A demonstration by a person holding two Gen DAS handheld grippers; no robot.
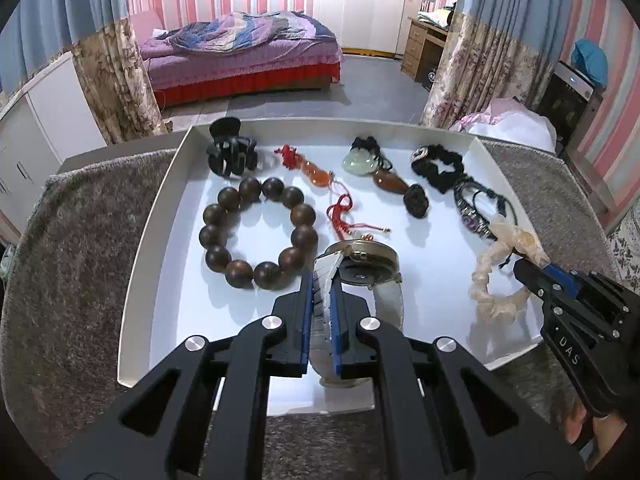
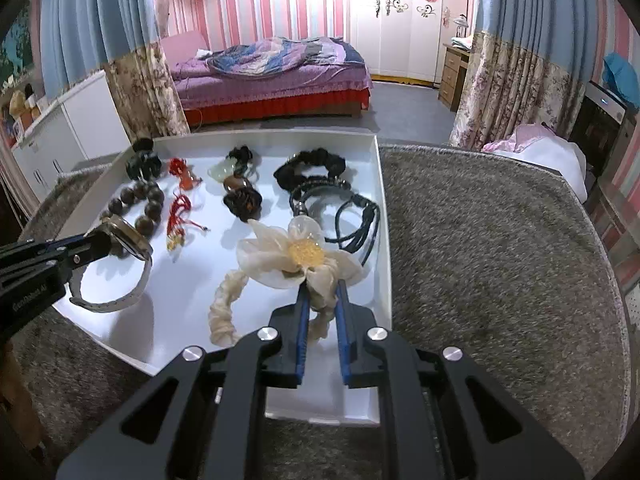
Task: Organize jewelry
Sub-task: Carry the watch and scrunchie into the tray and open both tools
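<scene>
- Nearest, left gripper (image 1: 323, 280) clamped on the pale strap of a wristwatch (image 1: 370, 266), at the near middle of the white tray (image 1: 160, 216).
- Right gripper (image 2: 322, 292) pinched on a cream flower scrunchie (image 2: 296, 252), near the tray's right wall.
- Beyond: brown bead bracelet (image 1: 258, 234), red cord charms (image 1: 344, 210), black corded bracelets (image 2: 352, 220).
- Far row: black claw clip (image 1: 230, 152), jade pendant (image 1: 360, 160), black scrunchie (image 1: 438, 166).
- Tray sits on a grey fuzzy tabletop (image 2: 500, 260); bed (image 1: 240, 56) behind.
</scene>
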